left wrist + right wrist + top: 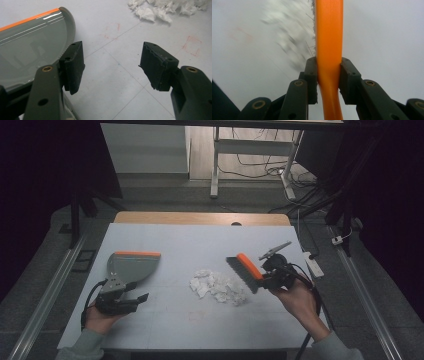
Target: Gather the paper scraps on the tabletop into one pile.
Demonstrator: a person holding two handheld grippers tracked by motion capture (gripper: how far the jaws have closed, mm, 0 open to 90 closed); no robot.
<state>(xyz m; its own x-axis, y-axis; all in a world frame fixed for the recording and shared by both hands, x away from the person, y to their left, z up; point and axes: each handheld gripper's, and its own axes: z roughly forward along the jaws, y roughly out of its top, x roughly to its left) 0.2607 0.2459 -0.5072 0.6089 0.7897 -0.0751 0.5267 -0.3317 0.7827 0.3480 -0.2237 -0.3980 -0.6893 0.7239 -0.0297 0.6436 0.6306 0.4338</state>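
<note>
The biggest risk is sitting with the dustpan (131,266): it is lying loose on the left of the desk (180,320), and the left tool (136,301) is resting beside it with jaws spread, gripping nothing. A push from the brush (245,271) could be shoving it away or driving paper under its lip. Next, the right tool (265,279), pinching the orange brush handle, is hovering right of the paper scraps (218,287); a fast sweep risks scattering the light pieces across the desk. Counting: one desk, one dustpan, one brush, two tools, one heap of scraps, too many to number.
</note>
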